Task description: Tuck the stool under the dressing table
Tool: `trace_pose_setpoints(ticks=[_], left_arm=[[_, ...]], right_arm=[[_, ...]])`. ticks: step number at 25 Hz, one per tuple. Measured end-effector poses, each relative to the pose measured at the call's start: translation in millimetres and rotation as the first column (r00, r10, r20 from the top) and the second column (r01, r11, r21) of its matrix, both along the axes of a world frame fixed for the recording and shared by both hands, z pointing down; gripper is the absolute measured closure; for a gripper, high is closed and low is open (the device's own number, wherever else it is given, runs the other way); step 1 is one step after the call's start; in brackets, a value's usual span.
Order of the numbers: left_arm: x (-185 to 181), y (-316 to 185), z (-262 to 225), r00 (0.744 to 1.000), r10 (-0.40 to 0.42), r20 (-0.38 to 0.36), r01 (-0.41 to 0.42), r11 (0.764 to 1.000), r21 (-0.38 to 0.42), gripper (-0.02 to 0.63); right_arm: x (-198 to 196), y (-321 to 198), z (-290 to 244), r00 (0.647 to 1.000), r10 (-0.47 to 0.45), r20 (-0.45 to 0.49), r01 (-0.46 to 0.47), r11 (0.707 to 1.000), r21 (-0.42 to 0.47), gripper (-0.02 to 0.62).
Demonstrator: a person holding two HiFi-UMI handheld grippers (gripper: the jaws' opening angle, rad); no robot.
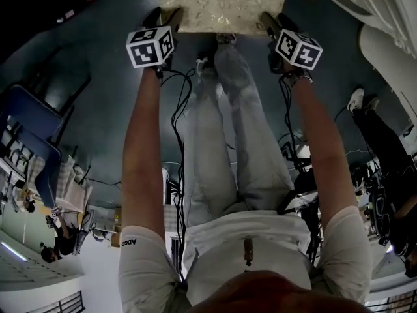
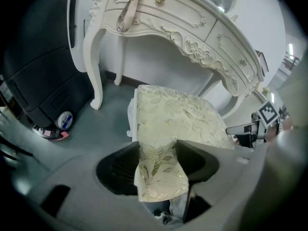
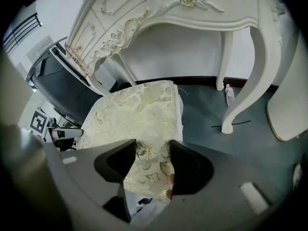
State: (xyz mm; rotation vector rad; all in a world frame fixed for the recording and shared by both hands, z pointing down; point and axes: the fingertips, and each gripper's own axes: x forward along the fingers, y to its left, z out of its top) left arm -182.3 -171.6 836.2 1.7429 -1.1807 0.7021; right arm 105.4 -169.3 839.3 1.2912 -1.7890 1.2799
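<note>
Dark grey flooring (image 2: 106,129) runs beneath a white carved dressing table (image 2: 192,28) standing against a pale wall. Its drawers (image 2: 178,11) are shut, so their contents cannot be seen. The stool (image 2: 178,119), topped with a cream leaf-patterned cushion, stands on the floor directly ahead of both tools, its far end facing the gap between the table legs. The left gripper (image 2: 159,146) pinches one near corner of the cushion; the right gripper (image 3: 153,146) pinches the other.
</note>
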Motion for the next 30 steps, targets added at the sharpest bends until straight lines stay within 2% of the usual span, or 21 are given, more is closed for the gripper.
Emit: trace_pose_setpoints(ticks=[5,12,16,20,24,30], left_arm=[[-3.9,-28.0,-1.0,1.0,0.004,0.029,-0.004,1.0,0.011,0.354],[6.2,-64.5,-11.1,0.997,0.069,0.021,-0.07,0.997,0.043,0.354],[-2.2,-100.3,-5.6,0.994,0.113,0.015,-0.113,0.993,0.044,0.354],[-10.7,-140.3,-0.6,0.988,0.156,0.016,-0.157,0.986,0.063,0.353],[-3.4,-171.8,-4.9,0.982,0.187,0.012,-0.187,0.979,0.081,0.353],[-0.5,-227.0,-2.0,0.978,0.209,0.019,-0.209,0.965,0.157,0.354]], right_arm=[[-5.2,-29.1,-1.4,1.0,0.001,0.016,-0.002,1.0,0.006,0.359],[4.5,-48.3,-10.9,0.996,0.083,0.011,-0.084,0.994,0.069,0.359],[-4.1,-75.3,-9.4,0.992,0.126,-0.01,-0.124,0.989,0.085,0.357],[-14.0,-105.7,-3.4,0.984,0.176,-0.021,-0.172,0.978,0.116,0.356],[-8.1,-126.0,-4.5,0.977,0.215,-0.013,-0.211,0.968,0.134,0.356],[-6.2,-164.3,-2.4,0.96,0.281,-0.005,-0.274,0.941,0.2,0.356]])
